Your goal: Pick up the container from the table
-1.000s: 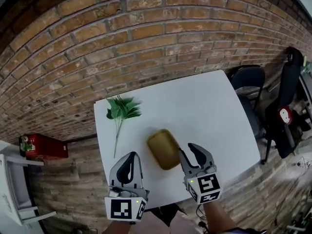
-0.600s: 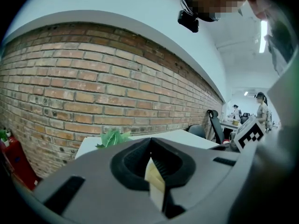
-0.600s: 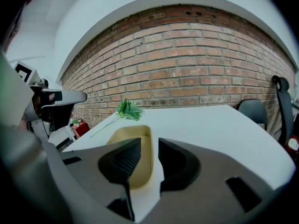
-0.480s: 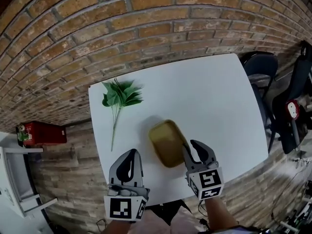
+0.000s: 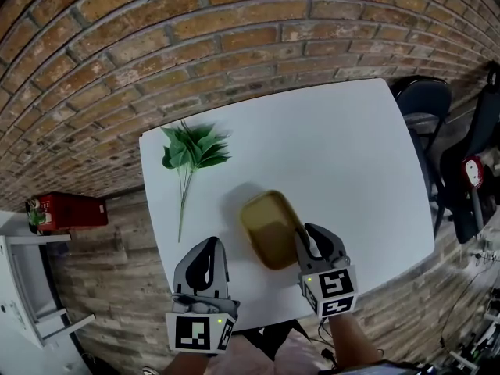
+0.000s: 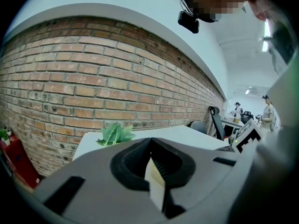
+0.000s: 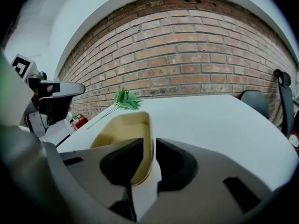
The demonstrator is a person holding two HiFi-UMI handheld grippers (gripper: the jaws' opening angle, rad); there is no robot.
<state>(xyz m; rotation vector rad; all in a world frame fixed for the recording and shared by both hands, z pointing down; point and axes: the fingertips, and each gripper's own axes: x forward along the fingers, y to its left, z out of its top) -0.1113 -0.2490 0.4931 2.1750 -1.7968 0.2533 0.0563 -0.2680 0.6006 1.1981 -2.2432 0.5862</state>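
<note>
While near table's [image 5: 344, 155] front edge, container [image 5: 269, 229]

Bright, even light; soft shadow beside container [image 5: 269, 229]; heavy fisheye edges

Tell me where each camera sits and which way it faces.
Head view: on the person's head, steeply down at the table; left gripper and right gripper show.
Left gripper view: on the left gripper, facing the brick wall over shut jaws.
Right gripper view: on the right gripper; its jaws, just closing, straddle one wall of the container.
Shared: all show the leafy sprig.
</note>
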